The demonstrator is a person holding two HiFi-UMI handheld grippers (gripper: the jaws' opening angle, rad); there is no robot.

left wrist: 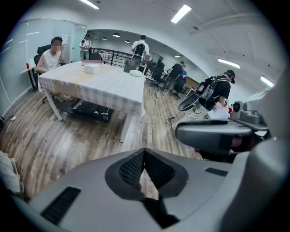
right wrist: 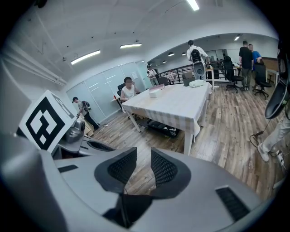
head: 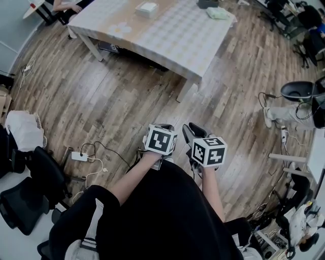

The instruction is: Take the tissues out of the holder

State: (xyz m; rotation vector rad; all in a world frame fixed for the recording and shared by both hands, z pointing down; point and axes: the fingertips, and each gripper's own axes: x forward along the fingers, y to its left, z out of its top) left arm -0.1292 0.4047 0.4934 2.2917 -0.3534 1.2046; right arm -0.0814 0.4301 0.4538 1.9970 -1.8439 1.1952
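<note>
- The tissue holder, a pale box-like thing, is seen on the far part of the checked table. It is too small for it to be told whether tissues stand in it.
- A pale crumpled heap is seen near the table's other end, well apart from the holder. It cannot be told whether it is tissue.
- The table is stood on a wooden floor, and a broad stretch of bare boards lies between it and the person.
- The left gripper is held close to the body, with its fingertips met and nothing caught between them.
- The right gripper is held just beside it. Its fingers are parted by a narrow gap, through which only floor is seen.
- Neither gripper is near the holder, so the task is judged not yet begun.
- The walk to the table, the reach, the grip on the tissues and the pull are all judged to be left.
- A seated person is seen at the table's far side, and others are stood further off in the room.
</note>
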